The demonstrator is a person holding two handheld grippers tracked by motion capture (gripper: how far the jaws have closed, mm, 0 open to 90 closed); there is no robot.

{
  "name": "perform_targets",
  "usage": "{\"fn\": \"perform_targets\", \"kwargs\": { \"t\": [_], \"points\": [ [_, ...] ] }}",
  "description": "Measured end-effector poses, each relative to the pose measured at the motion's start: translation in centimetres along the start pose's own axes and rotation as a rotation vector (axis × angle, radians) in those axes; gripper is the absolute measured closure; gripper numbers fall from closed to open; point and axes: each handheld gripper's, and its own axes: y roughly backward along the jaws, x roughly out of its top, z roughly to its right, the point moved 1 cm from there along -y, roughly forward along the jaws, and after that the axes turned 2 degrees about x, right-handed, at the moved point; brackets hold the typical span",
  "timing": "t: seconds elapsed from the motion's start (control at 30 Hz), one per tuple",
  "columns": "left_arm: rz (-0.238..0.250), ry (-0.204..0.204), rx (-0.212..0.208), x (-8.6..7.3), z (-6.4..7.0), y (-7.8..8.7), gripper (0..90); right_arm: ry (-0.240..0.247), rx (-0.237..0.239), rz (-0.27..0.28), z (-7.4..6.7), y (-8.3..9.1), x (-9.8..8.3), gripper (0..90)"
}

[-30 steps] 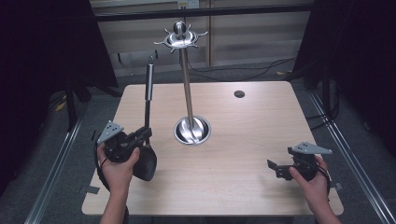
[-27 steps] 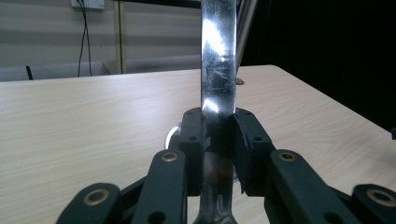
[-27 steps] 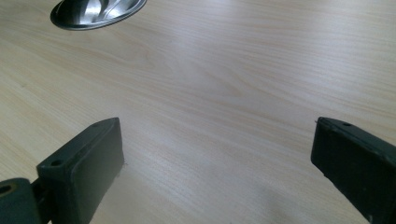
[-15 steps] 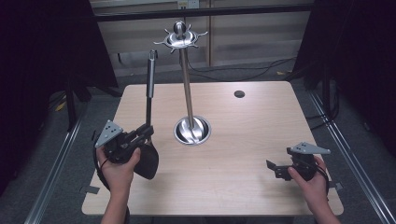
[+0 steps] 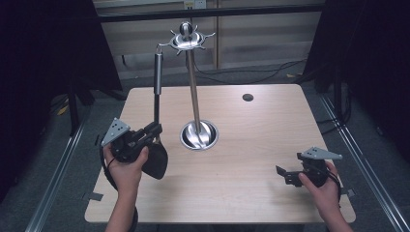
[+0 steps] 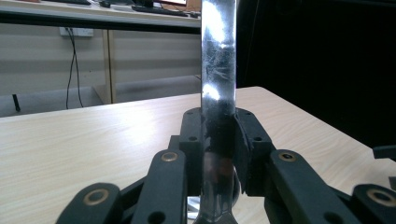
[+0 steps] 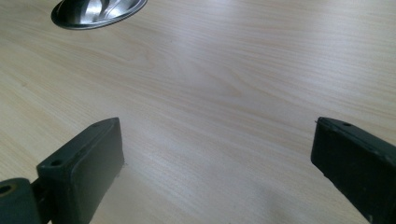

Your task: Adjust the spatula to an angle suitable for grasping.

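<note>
A tall steel stand (image 5: 194,92) rises from a round base (image 5: 199,135) at mid-table, with a crown of hooks (image 5: 187,41) on top. My left gripper (image 5: 155,131) is shut on the metal handle (image 6: 218,56) of a long utensil (image 5: 157,72), which stands upright. Its black head (image 5: 155,162) hangs low by the hand. The utensil's top end sits right beside a left-hand hook; I cannot tell whether they touch. In the left gripper view, both pads (image 6: 245,135) press the handle. My right gripper (image 5: 283,174) rests near the front right of the table, open with only bare wood between its jaws (image 7: 219,154).
A small dark round spot (image 5: 247,97) marks the far right of the wooden table (image 5: 251,145). The stand's base (image 7: 98,11) lies ahead and left of the right gripper. Cables run along the floor behind the table, and metal rails flank both sides.
The left gripper has lifted the utensil a little, bringing its top end up level with the left hook. The right gripper has stayed put.
</note>
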Motion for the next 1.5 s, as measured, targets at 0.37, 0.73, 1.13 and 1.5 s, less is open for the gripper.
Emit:
{"fn": "perform_targets", "kwargs": {
  "t": [0.37,0.73,1.13,1.5],
  "points": [
    [-0.010,0.022,-0.016,0.4,-0.2,-0.8,75.0,0.004,0.003,0.002,0.0,0.0,0.0,2.3],
    [-0.010,0.027,-0.056,-0.5,-0.1,-3.0,74.9,0.006,0.002,-0.004,0.1,-0.1,0.0,2.3],
    [-0.001,0.009,-0.058,-1.1,-0.7,-6.7,74.6,0.012,0.005,-0.005,0.3,-0.2,0.2,2.3],
    [0.007,-0.014,-0.048,-1.2,-1.1,-8.2,74.5,0.008,0.007,0.001,0.5,0.0,0.2,2.4]
  ]
}}
